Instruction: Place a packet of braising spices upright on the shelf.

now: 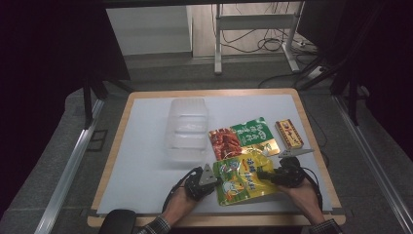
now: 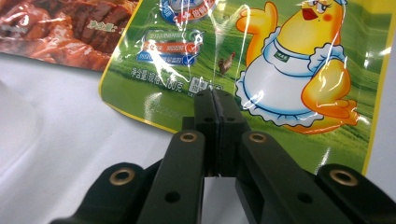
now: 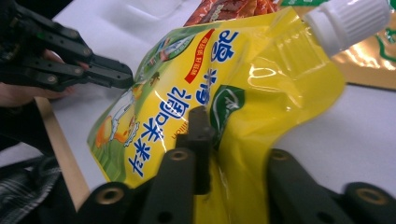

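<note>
The table (image 1: 146,146) carries a clear plastic box (image 1: 187,127) ahead of the left hand-held gripper (image 1: 214,178), well apart from it. Just beyond both grippers lies a red-and-green snack bag (image 1: 243,136), and a small brown packet (image 1: 289,134) sits ahead of the right hand-held gripper (image 1: 263,173).

Between the two grippers is the yellow spout pouch (image 1: 239,176), near the table's front edge. The left gripper's jaws are closed together on the pouch's edge, below the printed chick (image 2: 299,70). The right gripper is clamped on the opposite side, the film buckling between its jaws, with the white cap (image 3: 348,23) up beyond it.

Judging by the double grip and the pouch's raised, bent form, the step in hand looks like lifting it off the table. The next move probably calls for both grippers to rise evenly and carry it toward the box, keeping tension so the slick film does not slip.
</note>
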`<state>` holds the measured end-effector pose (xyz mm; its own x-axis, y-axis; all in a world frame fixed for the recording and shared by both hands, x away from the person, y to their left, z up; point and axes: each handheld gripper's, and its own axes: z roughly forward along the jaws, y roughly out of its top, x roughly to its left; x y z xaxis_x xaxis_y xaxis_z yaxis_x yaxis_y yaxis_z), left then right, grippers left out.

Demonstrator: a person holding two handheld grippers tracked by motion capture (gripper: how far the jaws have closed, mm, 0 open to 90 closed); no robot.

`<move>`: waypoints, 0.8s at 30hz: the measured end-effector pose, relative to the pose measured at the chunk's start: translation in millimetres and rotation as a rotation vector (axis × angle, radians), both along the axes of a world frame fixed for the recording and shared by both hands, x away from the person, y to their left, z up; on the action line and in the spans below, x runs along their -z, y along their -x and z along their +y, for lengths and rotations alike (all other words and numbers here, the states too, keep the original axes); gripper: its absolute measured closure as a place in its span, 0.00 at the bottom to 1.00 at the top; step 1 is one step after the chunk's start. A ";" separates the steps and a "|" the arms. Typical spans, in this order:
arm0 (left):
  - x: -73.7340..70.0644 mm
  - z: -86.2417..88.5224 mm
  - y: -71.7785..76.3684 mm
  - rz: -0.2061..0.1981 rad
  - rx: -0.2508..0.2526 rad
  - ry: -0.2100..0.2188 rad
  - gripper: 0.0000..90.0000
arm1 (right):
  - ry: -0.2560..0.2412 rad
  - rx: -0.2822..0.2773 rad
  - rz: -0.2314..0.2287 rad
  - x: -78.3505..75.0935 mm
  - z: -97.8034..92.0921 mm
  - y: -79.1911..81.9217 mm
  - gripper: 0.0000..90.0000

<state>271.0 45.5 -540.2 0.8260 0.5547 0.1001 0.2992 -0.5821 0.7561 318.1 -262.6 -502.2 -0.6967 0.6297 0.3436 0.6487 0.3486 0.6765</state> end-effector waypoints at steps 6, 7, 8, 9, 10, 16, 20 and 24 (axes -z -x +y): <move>-11.2 7.0 9.0 -0.038 -0.012 -0.029 0.80 | -0.023 -0.013 -0.016 -11.9 1.9 2.2 0.96; -11.2 7.0 9.0 -0.038 -0.012 -0.029 0.77 | -0.022 -0.016 -0.016 -13.2 2.2 2.4 0.96; -13.2 9.9 10.4 -0.037 -0.015 -0.014 0.77 | -0.022 -0.016 -0.016 -13.2 2.2 2.4 0.96; -16.4 14.9 12.4 -0.026 -0.026 0.021 0.71 | -0.028 -0.021 -0.022 -17.5 2.9 3.6 0.96; -17.6 17.1 13.0 -0.020 -0.026 0.033 0.68 | -0.032 -0.025 -0.022 -19.6 3.1 4.2 0.96; -23.4 32.9 16.6 -0.004 -0.058 0.104 0.44 | -0.055 -0.046 -0.051 -35.2 1.9 4.6 0.97; -23.1 40.2 16.3 0.005 -0.078 0.133 0.30 | -0.056 -0.054 -0.069 -46.0 1.5 3.6 0.97; -23.7 43.3 19.0 -0.004 -0.087 0.132 0.22 | -0.059 -0.063 -0.083 -57.4 1.1 1.9 0.98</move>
